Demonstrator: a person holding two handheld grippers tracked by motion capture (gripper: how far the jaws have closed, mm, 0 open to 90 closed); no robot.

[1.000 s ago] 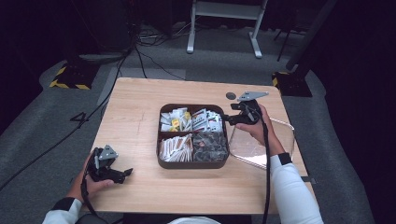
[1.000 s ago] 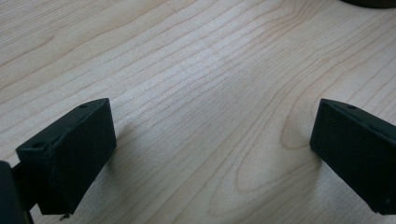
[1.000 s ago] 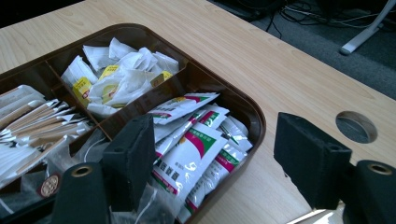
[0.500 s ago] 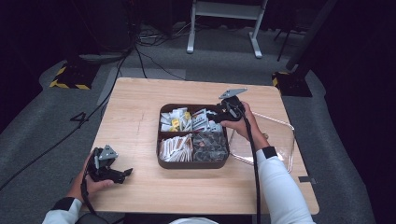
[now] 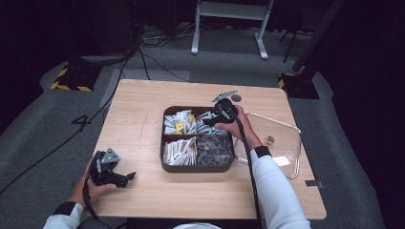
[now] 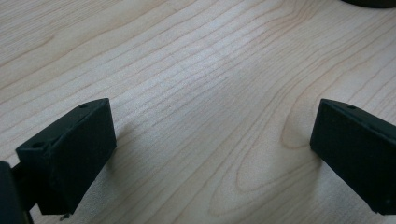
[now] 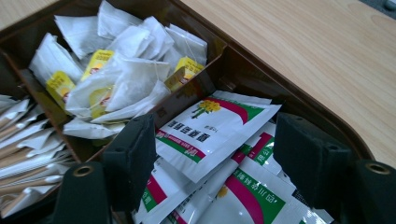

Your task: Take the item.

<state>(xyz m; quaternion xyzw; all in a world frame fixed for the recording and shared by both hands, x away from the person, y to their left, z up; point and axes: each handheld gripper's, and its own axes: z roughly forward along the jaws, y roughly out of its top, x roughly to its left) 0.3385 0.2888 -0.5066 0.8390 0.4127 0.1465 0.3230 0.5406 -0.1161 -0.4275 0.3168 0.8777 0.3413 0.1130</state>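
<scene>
The brown divided tray [image 5: 165, 164] on the tabletop [image 5: 143, 109] serves as the landmark.

Well to the left of the tray and nearer the person, the left hand-held gripper [image 5: 125, 177] rests low on the bare wood. Its own view shows the jaws standing wide apart with nothing but wood grain between them [image 6: 212, 140].

Inside the tray, the far left compartment holds white tea bags with yellow tags [image 7: 116, 88]. The near left one holds slim paper sticks [image 5: 180, 150], and the near right one holds dark wrapped pieces [image 5: 215, 149].

The right hand-held gripper [image 5: 206, 122] hangs over the tray's far right compartment. Its jaws stand apart, one on each side of the top sachet [image 7: 212, 133], and neither pad presses on it yet. That white, green and red sachet lies flat, slightly askew, on a loose stack of like sachets [image 7: 252, 191].

The sachet will probably handle as very light, thin and limp, with a slick printed film that slides easily over the packets beneath. A pinch on its flat face would likely skid or gather two at once. The better hold seems to be the raised corner or free edge toward the tea bag divider, taken gently, since the contents may crush or the seal may crease.

To the right of the tray lies a clear lid [image 5: 286, 143], touching nothing in hand.
</scene>
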